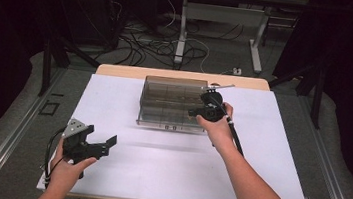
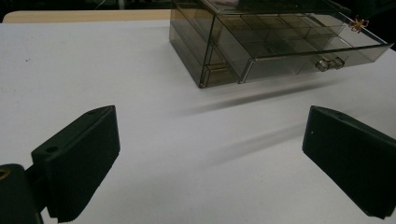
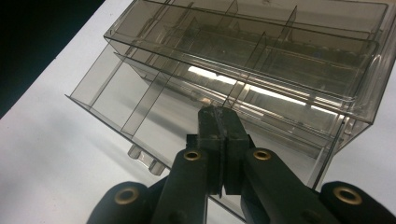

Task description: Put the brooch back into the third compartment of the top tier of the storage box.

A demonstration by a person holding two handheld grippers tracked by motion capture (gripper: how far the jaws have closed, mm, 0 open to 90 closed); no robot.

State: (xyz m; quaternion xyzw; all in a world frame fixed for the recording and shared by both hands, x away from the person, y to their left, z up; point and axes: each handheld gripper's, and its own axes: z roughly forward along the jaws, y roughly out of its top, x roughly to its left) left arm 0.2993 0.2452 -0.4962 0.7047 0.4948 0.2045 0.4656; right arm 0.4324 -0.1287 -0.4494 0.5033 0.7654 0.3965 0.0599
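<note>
Drawer (image 3: 154,93) lies beneath right gripper (image 3: 218,112) (jaws together).

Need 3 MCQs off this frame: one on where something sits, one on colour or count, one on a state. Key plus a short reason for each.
1. Where does the smoky clear plastic drawer box stand on the white table?
A. far middle
B. near left corner
C. near right edge

2. What colour are the left tool pads?
A. white
B. black
C. orange

3. How do the right tool jaws stand?
A. wide apart
B. shut together
C. clamped around the drawer knob

Key: 1 A, in the high view the box sits at the far side, mid-width. 2 B, the left gripper view shows two black ribbed pads. 3 B, the right gripper view shows the jaws pressed together over the open drawer, with no gap visible.
</note>
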